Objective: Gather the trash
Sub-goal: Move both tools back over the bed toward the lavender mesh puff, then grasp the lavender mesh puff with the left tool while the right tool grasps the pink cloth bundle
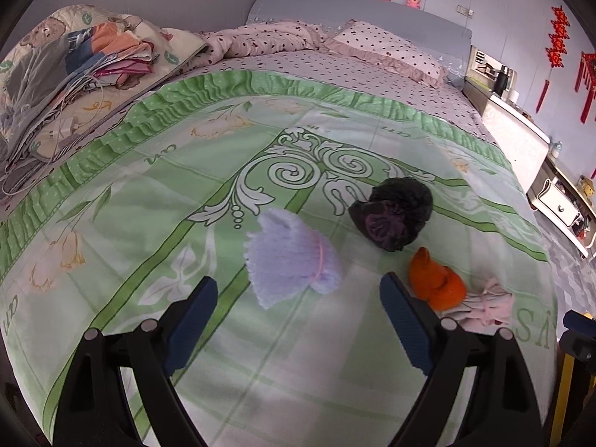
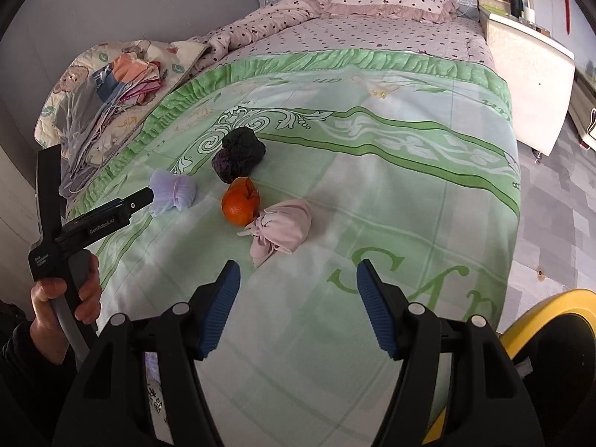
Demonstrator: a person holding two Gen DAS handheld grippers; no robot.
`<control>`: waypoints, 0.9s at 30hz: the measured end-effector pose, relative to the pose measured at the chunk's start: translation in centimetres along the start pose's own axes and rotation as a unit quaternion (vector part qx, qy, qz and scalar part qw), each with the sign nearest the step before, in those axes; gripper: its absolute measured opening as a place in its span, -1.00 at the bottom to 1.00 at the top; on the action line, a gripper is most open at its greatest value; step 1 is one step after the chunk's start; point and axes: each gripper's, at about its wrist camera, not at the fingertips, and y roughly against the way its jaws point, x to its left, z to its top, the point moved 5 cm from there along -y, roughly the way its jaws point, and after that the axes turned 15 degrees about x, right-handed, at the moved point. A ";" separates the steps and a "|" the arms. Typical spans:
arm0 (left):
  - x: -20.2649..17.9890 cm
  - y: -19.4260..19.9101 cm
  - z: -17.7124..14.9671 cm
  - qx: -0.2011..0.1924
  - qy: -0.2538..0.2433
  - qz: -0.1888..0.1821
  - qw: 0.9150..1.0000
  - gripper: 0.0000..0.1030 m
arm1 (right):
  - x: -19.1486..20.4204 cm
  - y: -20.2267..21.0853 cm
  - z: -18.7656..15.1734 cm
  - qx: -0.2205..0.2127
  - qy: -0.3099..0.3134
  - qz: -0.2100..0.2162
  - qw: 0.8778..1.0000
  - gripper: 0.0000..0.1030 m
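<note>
Four bits of trash lie on the green bedspread (image 1: 149, 193): a lilac foam net (image 1: 288, 257) (image 2: 173, 193), a crumpled black bag (image 1: 395, 214) (image 2: 240, 154), an orange peel (image 1: 434, 281) (image 2: 240, 203) and a pink tied bundle (image 1: 488, 303) (image 2: 285, 229). My left gripper (image 1: 298, 298) is open, its fingers just short of the foam net; it also shows in the right wrist view (image 2: 147, 197), held by a hand. My right gripper (image 2: 296, 279) is open and empty above the bedspread, just short of the pink bundle.
A yellow-rimmed bin (image 2: 540, 320) stands at the bed's near right corner. Folded quilts and clothes with cables (image 1: 74, 74) lie at the left. A spotted duvet and pillow (image 1: 387, 50) lie at the head. A white bedside cabinet (image 1: 516, 138) stands right.
</note>
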 end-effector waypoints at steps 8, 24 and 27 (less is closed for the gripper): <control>1.3 -3.7 1.7 0.013 0.009 0.016 1.000 0.66 | 0.4 -4.9 3.2 0.010 0.010 -0.019 1.000 0.20; -2.0 -8.1 4.2 0.032 -0.028 -0.017 0.999 0.32 | 1.8 -10.1 5.4 0.029 0.034 -0.022 0.999 0.13; -3.1 -8.6 4.1 0.036 -0.045 -0.030 0.998 -0.04 | 2.2 -10.1 5.5 0.025 0.037 -0.017 0.999 -0.11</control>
